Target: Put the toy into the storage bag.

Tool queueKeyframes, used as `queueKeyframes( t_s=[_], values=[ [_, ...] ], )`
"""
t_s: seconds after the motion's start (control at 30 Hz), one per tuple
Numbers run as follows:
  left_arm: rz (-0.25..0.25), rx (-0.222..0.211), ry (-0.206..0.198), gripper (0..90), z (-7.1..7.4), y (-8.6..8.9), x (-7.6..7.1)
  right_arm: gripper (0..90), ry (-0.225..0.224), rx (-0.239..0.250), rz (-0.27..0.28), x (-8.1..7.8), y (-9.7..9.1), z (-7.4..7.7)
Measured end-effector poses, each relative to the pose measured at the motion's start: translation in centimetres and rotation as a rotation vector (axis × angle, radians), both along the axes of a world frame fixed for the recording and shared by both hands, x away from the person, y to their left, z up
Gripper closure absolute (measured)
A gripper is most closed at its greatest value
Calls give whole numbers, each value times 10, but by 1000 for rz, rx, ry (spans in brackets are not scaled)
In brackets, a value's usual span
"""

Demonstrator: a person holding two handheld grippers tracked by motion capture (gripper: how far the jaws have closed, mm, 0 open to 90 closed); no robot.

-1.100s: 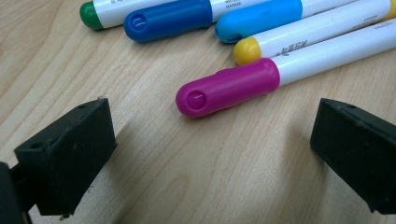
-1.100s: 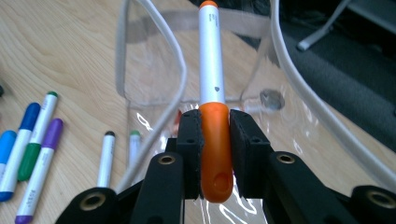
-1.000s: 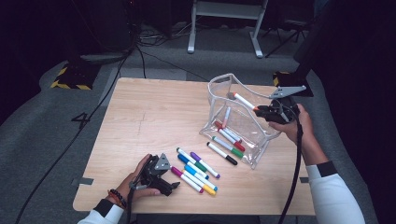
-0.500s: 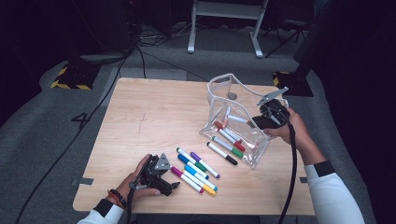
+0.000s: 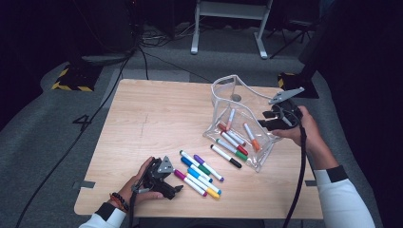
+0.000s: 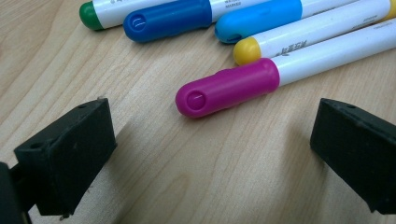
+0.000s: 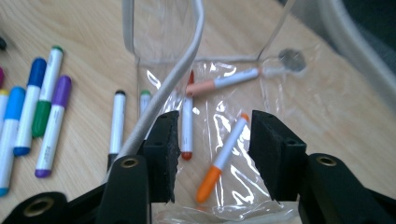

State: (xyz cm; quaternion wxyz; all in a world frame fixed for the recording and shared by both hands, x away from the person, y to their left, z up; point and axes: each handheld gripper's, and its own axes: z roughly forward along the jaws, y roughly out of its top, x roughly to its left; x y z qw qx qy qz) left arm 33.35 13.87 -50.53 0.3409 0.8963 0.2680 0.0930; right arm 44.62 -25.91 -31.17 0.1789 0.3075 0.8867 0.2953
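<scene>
Work in hand: markers are being moved from the counter (image 5: 142,118) into a clear plastic pouch (image 5: 237,121).
Orange marker (image 7: 223,157): seen lying loose on the pouch floor, below and between the jaws of the right claw (image 7: 214,144), touched by neither.
Right claw: its jaws have just been opening and now stand spread, nothing pinched between them; it is held at the pouch mouth (image 5: 280,116).
Left claw (image 6: 210,154): spread wide and low over the counter, with the magenta marker (image 6: 229,88) just ahead of the gap and not yet gripped.
Loose markers (image 5: 199,168): a row is laid side by side near the front edge, touching or nearly touching one another.
Markers, handling: judged light and rigid, with smooth round barrels that are likely to roll or slip if pinched off-centre.
Where to hold: the magenta marker is best taken across the barrel near mid-length, jaws square to its axis; the yellow-capped neighbour (image 6: 299,37) lies against it, so a jaw may nudge that one.
Pouch, handling: judged thin, soft and floppy; its walls stand only loosely and may fold if pushed.
Pouch rim (image 7: 177,79): the stiffer piped edge is taken to be the soundest place for a hold.
</scene>
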Motion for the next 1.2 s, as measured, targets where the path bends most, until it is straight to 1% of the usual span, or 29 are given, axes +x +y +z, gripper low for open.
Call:
queueKeyframes(
  t_s=[0.07, 0.1, 0.13, 0.17, 0.23, 0.3, 0.4, 0.43, 0.47, 0.53, 0.57, 0.63, 0.73, 0.77, 0.8, 0.87, 0.93, 0.97, 1.0, 1.07, 1.13, 1.2],
  values=[
    [1, 0, 0, 3, 0, 0, 0, 497, -57, 57, 16, -11, -6, 9],
    [0, 1, 0, 2, 0, 0, 0, 495, -79, 96, 22, -17, -9, 13],
    [0, 0, 0, 2, 0, 0, 0, 494, -92, 120, 23, -21, -11, 16],
    [-1, 1, 0, 2, 0, 0, 0, 489, -115, 144, 26, -29, -15, 19],
    [0, 1, -1, 3, 0, 0, 0, 483, -136, 177, 42, -41, -19, 21],
    [0, 1, -1, 2, 0, 0, 0, 484, -150, 187, 61, -53, -20, 20],
    [0, 1, 0, 2, 0, 0, 0, 492, -183, 194, 98, -71, -19, 18],
    [2, 1, 0, 3, 0, 0, 0, 495, -191, 204, 114, -80, -18, 16],
    [4, 1, 0, 3, 0, 0, 0, 495, -196, 217, 136, -86, -17, 15],
    [3, 1, 0, 2, 0, 0, 0, 493, -204, 209, 148, -97, -14, 11],
    [3, 1, 0, 2, 0, 0, 0, 491, -200, 213, 169, -104, -11, 7],
    [3, 1, 0, 2, 0, 0, 0, 487, -202, 225, 182, -113, -8, 0],
    [3, 1, 0, 2, 0, 0, 0, 481, -183, 241, 197, -124, -3, -18],
    [4, 0, 0, 2, 0, 0, 0, 480, -168, 247, 203, -128, -1, -27],
    [3, 1, 0, 2, 0, 0, 0, 478, -168, 238, 207, -131, 2, -34],
    [5, 1, -1, 3, 0, 0, 0, 477, -147, 251, 223, -136, 6, -49],
    [4, 1, -1, 3, 0, 0, 0, 474, -134, 245, 223, -138, 11, -65],
    [4, 1, -1, 3, 0, 0, 0, 473, -116, 230, 221, -138, 15, -76],
    [6, 0, -1, 3, 0, 0, 0, 472, -110, 222, 221, -137, 17, -84],
    [5, 0, 0, 3, 0, 0, 0, 469, -80, 207, 213, -134, 23, -103],
    [4, 0, 0, 3, 0, 0, 0, 462, -60, 173, 190, -127, 27, -120],
    [5, 0, 0, 2, 0, 0, 0, 452, -36, 176, 157, -120, 30, -135]
  ],
)
